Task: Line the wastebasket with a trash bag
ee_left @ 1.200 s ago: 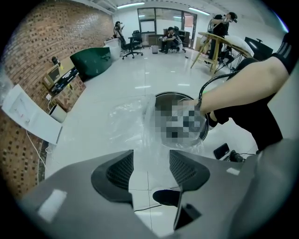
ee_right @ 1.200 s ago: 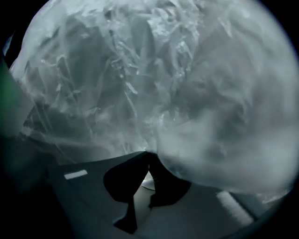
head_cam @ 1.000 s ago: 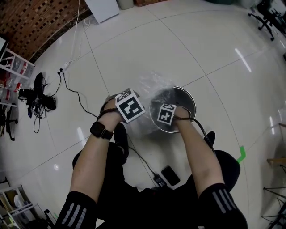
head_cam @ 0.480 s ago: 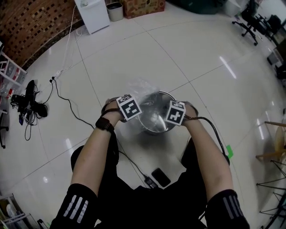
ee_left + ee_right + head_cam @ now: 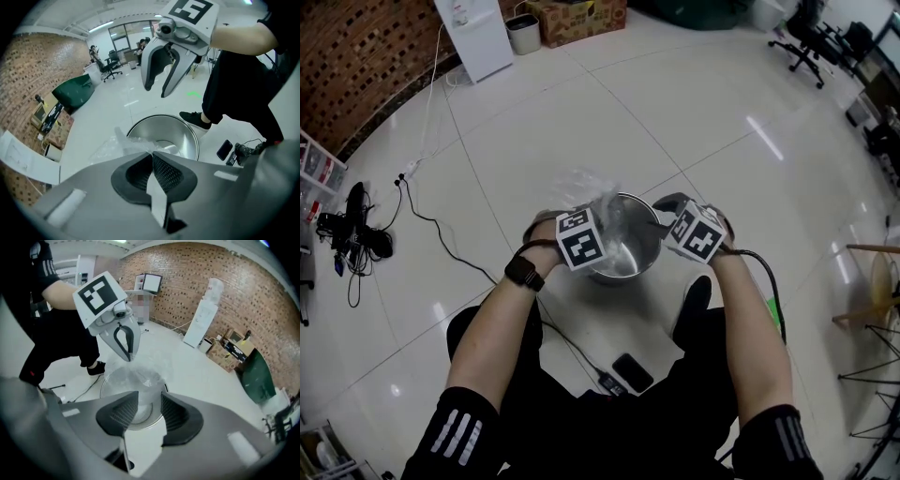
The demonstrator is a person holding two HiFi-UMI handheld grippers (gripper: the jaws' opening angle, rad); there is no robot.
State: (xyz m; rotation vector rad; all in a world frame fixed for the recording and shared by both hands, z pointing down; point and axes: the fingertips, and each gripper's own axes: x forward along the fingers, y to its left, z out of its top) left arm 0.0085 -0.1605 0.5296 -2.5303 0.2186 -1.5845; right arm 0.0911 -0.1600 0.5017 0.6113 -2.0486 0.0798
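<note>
The round metal wastebasket point(image 5: 628, 261) stands on the white floor between my two hands. A clear trash bag point(image 5: 584, 187) lies crumpled over its far left rim, with part of the film inside the basket point(image 5: 140, 377). My left gripper point(image 5: 152, 154) is shut on a fold of the bag point(image 5: 112, 145) just above the rim point(image 5: 161, 119); the right gripper view shows its tips point(image 5: 127, 357) pinching the film. My right gripper point(image 5: 150, 409) hangs above the basket's right side, its jaws opening with nothing between them. It shows as open point(image 5: 154, 92) in the left gripper view.
A phone point(image 5: 631, 372) and a cable lie on the floor near my legs, with a black shoe point(image 5: 694, 300) beside the basket. More cables point(image 5: 356, 225) lie at the left. A white cabinet point(image 5: 473, 28), a small bin point(image 5: 523, 33) and boxes stand by the brick wall.
The right gripper rose out of the basket and shifted to its right side, with its jaws wider. The left gripper moved right toward the rim and shut on the bag.
</note>
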